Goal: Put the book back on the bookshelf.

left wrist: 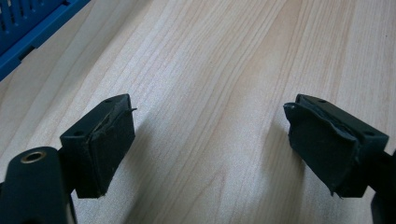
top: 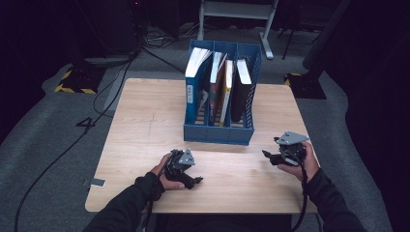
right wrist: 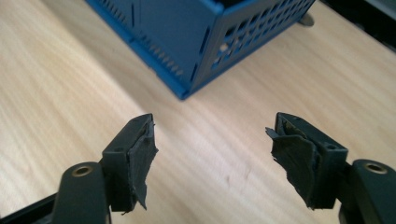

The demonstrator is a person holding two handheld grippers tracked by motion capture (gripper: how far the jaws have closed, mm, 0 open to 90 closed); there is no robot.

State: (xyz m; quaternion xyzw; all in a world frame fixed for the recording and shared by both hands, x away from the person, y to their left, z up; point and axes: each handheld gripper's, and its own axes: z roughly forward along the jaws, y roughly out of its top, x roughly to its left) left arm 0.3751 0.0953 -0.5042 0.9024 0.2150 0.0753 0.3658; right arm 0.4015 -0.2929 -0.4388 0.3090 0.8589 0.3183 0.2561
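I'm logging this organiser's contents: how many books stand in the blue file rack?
4, possibly more hidden: a blue-spined book in the left slot, an orange-edged book and a thin white book in the middle slot, a black book in the right slot of the rack.

Blue file rack point(top: 220, 130) sits upright mid-table, three slots with books point(top: 222, 82) standing in them, spines facing the person.

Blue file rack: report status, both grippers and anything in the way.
Left gripper open, empty, low over table. Right gripper open, empty, facing blue file rack corner. Books upright inside. Nothing between.
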